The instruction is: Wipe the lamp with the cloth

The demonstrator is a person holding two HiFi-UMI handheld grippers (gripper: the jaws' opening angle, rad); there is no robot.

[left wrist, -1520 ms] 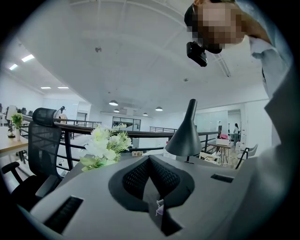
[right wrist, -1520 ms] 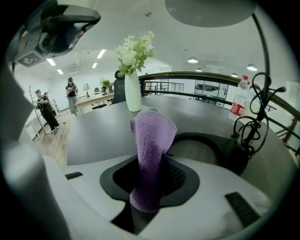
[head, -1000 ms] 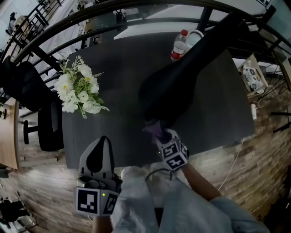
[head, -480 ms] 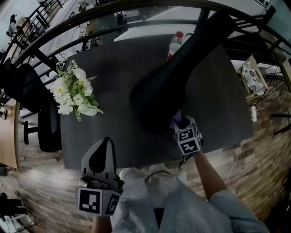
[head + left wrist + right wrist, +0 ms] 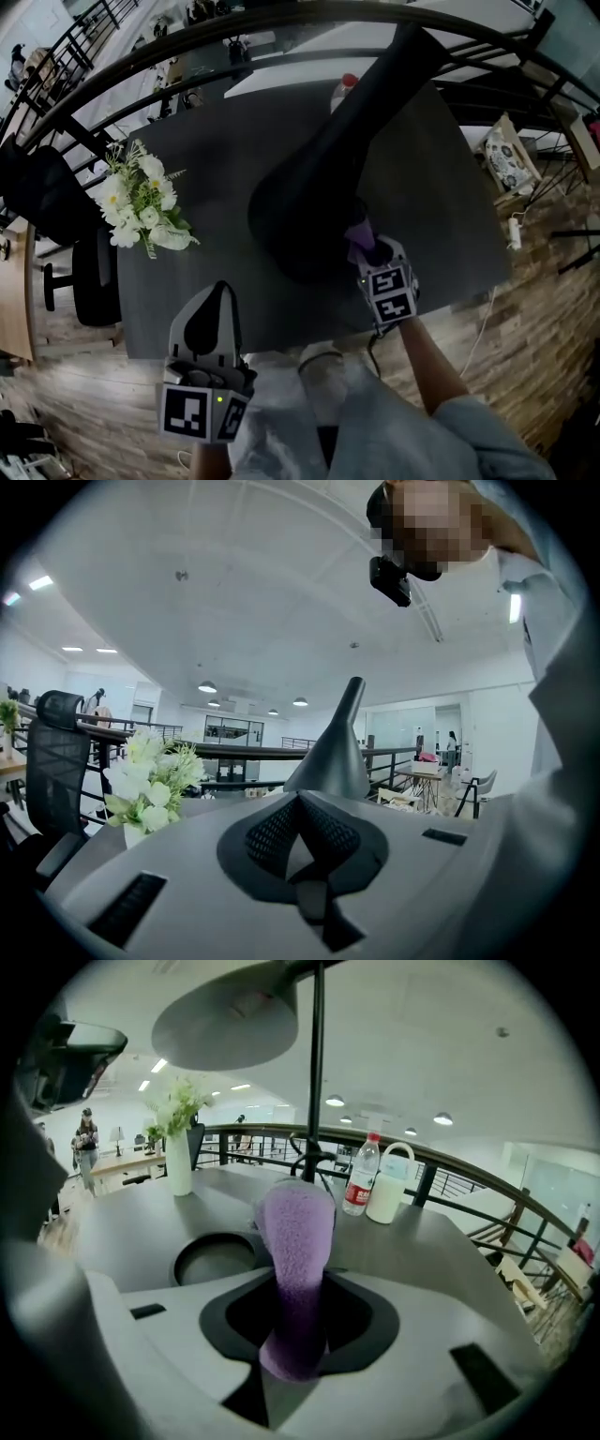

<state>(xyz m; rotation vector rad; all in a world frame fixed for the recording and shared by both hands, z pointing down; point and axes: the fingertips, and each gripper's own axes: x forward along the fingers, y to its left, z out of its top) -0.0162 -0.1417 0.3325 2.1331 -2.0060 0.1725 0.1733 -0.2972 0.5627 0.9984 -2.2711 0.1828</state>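
Observation:
The black lamp's wide shade [image 5: 319, 187] fills the middle of the head view, over the dark table [image 5: 216, 169]. My right gripper [image 5: 368, 251] sits at the shade's near right rim, shut on a purple cloth [image 5: 358, 234] that touches the shade. In the right gripper view the cloth [image 5: 295, 1260] stands up between the jaws, below the shade [image 5: 230, 1016], with the thin pole [image 5: 316, 1082] and round base [image 5: 217, 1258] behind it. My left gripper [image 5: 215, 292] hovers at the table's near edge, shut and holding nothing. The left gripper view shows the shade [image 5: 333, 757] ahead.
White flowers in a vase [image 5: 141, 202] stand at the table's left. A water bottle [image 5: 358, 1176] and a white jug [image 5: 389, 1185] sit at the far side. A black office chair [image 5: 94, 272] is left of the table; a dark railing [image 5: 281, 28] runs behind.
My right gripper with the cloth has slid from the shade's near middle to its near right rim. The left gripper has stayed put.

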